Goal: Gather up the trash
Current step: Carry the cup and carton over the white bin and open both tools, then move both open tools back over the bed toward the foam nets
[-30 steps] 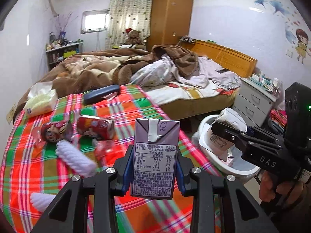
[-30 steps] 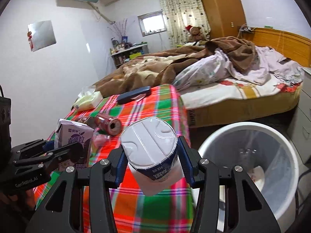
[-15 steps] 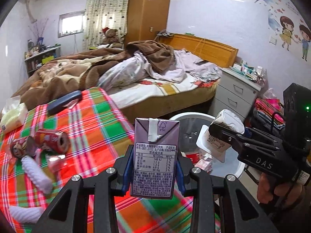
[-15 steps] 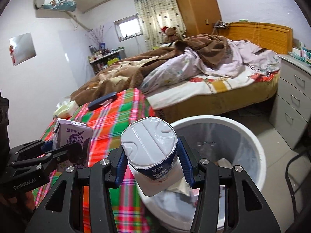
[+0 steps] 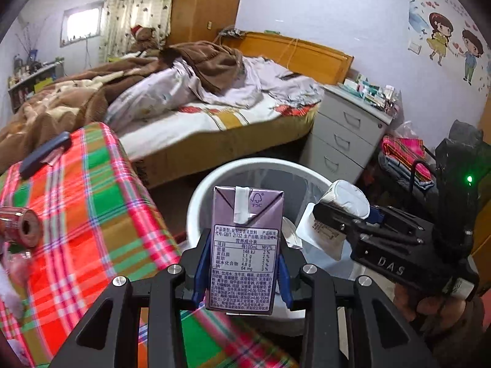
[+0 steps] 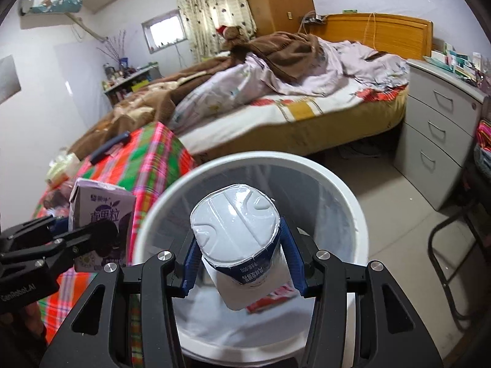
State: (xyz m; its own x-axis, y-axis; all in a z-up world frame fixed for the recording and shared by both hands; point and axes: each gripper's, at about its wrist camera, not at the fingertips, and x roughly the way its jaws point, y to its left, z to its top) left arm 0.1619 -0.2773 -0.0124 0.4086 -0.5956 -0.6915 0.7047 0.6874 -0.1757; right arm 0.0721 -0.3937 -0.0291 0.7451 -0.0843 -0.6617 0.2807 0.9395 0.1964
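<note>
Both tongs have swung off the plaid surface (image 5: 92, 214) toward the white bin (image 6: 343, 202) at 12 o'clock, the left tongs (image 5: 242, 270) clamping the purple carton (image 5: 245, 245), the right tongs (image 6: 241, 260) the yoghurt cup (image 6: 236, 230), so dropping looks close.

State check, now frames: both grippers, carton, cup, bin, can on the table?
Left gripper: shut on carton.
Carton: upright, held, seen in front of the bin's near rim.
Right gripper: shut on cup.
Cup: foil lid sealed, held over the bin's mouth.
Bin: open top, clear liner, some trash inside.
Can: on its side on the plaid table.
</note>
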